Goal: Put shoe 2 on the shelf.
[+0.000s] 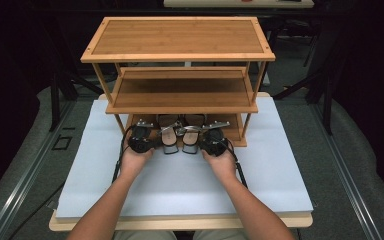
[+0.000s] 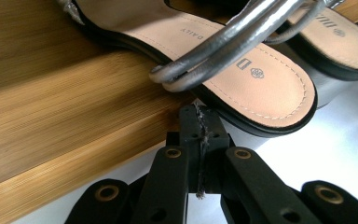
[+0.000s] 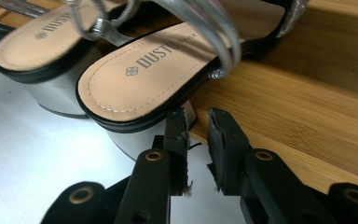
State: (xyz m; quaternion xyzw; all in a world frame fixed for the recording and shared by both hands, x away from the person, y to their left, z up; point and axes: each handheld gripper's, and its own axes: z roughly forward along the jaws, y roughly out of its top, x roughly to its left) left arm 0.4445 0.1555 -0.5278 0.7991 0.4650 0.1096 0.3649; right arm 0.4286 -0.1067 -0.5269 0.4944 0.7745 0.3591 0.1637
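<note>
Left tool closed empty, right tool slightly parted, empty, sandals between them on rack bottom shelf

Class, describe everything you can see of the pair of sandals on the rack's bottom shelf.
The pair of sandals lies side by side on the wooden rack's bottom shelf, heels overhanging its front edge toward the person. Each has a tan stitched insole printed with a logo, a black rim, a silver block heel and metallic silver straps. A hand-held gripper flanks each side.

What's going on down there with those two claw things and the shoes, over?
Left gripper shut, empty, beside left sandal. Right gripper open at right sandal heel. Both sandals on rack's bottom shelf, heels overhanging. Nothing in the way.
</note>
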